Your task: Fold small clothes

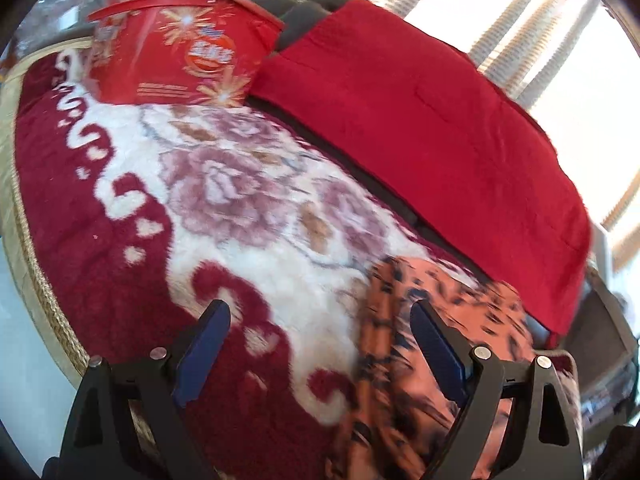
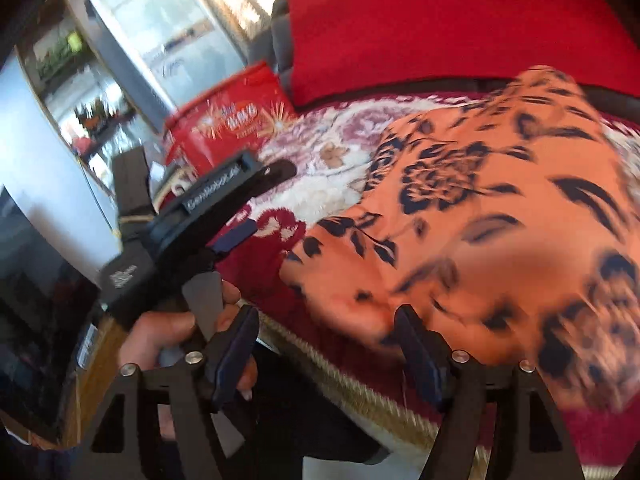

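1. Right gripper [image 2: 326, 350] hangs with its jaws spread wide and nothing between them; the near edge of the orange garment [image 2: 480, 216] sits just past the tip of the right-side finger, and whether it brushes the cloth is lost in blur.
2. Left gripper [image 1: 320, 332] is spread wide too, empty, poised over the floral blanket [image 1: 224, 216], its right-side finger over the garment's edge.
3. From the right wrist view, the left gripper [image 2: 256, 200] shows side-on at the blanket's left edge, with the person's hand [image 2: 176, 328] wrapped round its grip.
4. That orange garment [image 1: 420, 360], printed with dark flowers and leaves, lies rumpled on the blanket near the front edge, a corner raised toward the back.
5. Behind it, a red cushion [image 1: 420, 120] leans along the rear of the seat.
6. Off at the far-left corner of the blanket, a red tin [image 1: 180, 52] with starburst print stands just beside the cushion's end.
7. Striped curtains [image 1: 520, 40] glow bright behind the cushion.
8. Both views are smeared with motion, the garment's near part most of all.
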Demonstrator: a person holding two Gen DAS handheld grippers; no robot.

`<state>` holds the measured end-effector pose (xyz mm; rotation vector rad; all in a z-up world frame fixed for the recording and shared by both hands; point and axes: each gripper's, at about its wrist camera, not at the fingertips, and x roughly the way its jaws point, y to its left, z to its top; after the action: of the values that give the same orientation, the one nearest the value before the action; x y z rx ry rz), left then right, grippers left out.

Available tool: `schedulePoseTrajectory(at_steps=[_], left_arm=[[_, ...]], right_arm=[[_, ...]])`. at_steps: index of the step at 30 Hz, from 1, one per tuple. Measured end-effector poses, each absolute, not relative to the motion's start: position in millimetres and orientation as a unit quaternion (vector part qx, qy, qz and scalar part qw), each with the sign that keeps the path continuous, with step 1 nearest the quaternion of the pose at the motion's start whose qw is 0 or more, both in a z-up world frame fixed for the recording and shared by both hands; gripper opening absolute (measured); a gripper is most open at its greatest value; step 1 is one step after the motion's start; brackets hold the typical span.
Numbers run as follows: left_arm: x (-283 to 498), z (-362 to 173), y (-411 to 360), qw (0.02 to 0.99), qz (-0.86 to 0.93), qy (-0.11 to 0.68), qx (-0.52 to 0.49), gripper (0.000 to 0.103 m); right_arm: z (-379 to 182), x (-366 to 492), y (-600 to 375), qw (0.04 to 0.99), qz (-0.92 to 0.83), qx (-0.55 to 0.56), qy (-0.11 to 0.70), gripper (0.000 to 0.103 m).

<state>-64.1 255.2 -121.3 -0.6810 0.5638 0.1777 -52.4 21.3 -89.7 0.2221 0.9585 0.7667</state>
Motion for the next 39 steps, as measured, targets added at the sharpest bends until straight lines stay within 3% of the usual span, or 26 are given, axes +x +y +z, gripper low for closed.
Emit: schedulePoseTrajectory(at_steps=[6,8,11,25,31,35,37,39], left_arm=[[-85.7,-95.5,206.8,0.924,0.007,0.29,-0.248,0.091],[-73.3,-112.0,196.7,0.904,0.046,0.364,-0.218,0.091],[-61.6,-140.9,198.8,0.859,0.08,0.458,-0.215,0.083],[-49.7,-58.5,148.6,0.926,0.077,0.346,-0.132,0.083],[-21.2,-82.0,132.7,0.923,0.05,0.357,-0.136,0.083],[-7.8,-132.0,143.9,0.9,0.065,0.402,-0.157,0.084],[-13.3,-144.2,156.0,0.899,0.056,0.388,-0.193,0.095],[-12.1,-148.1,165.9,0.893,0.048,0.392,-0.217,0.095]], right_arm=[[-107.0,-63.6,-54.6,0.815,0.297,0.193,0.459,0.077],[-115.0,-63.5,-72.2,0.812,0.28,0.212,0.465,0.077],[-119.6,-67.1,-99.3,0.811,0.265,0.244,0.461,0.077],[-142.0,-61.7,-158.9,0.8,0.229,0.325,0.45,0.077],[-147.6,-64.0,-165.8,0.797,0.217,0.323,0.462,0.077],[-144.8,-55.3,-166.3,0.794,0.212,0.315,0.475,0.077],[-140.2,-42.9,-166.7,0.795,0.212,0.313,0.475,0.077],[-134.1,-26.4,-165.6,0.795,0.212,0.314,0.474,0.077]])
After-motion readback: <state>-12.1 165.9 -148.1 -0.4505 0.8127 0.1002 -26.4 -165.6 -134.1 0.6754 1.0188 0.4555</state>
